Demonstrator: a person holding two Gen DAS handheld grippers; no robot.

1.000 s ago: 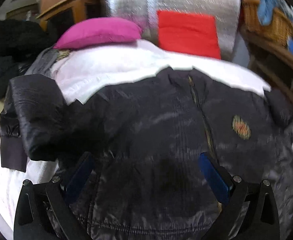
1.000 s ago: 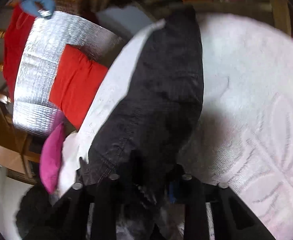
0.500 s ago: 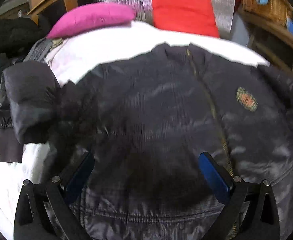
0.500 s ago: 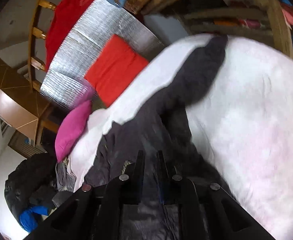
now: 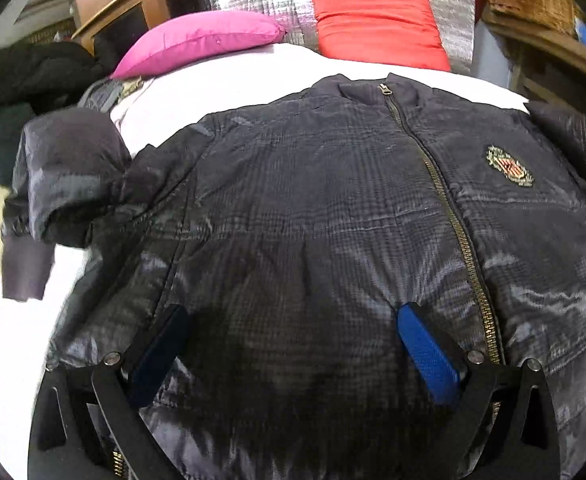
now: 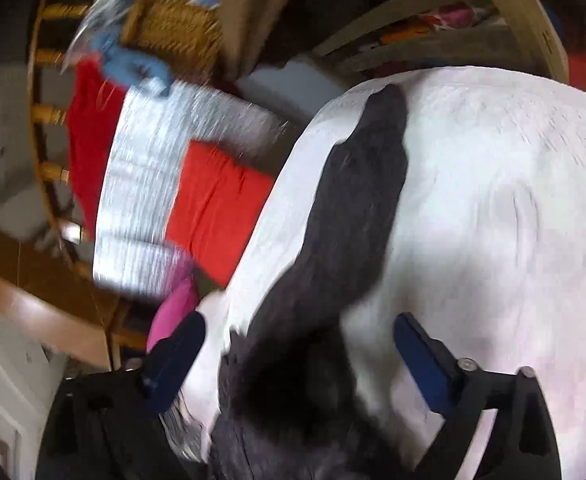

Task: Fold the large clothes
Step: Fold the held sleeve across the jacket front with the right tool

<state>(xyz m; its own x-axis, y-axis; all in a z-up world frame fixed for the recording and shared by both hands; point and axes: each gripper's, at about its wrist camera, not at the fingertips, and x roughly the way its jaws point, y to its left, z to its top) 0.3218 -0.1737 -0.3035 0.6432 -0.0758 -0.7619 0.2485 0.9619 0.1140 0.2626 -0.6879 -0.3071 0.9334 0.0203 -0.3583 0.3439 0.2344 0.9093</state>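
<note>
While the dark jacket (image 5: 313, 208) lies zipped and face up on the white bed (image 6: 513, 200), we hover the left gripper (image 5: 289, 344) wide open, empty, over its hem; the right gripper (image 6: 297, 356) is opening astride the outstretched sleeve (image 6: 357, 208), which we judge wants folding inward next

Bedroom: bed (image 5: 221, 92), pink pillow (image 5: 201, 42)

White bed (image 5: 221, 80): dark jacket (image 5: 333, 208) spread, pink pillow (image 5: 201, 42), perhaps red cushion (image 5: 377, 26).
</note>
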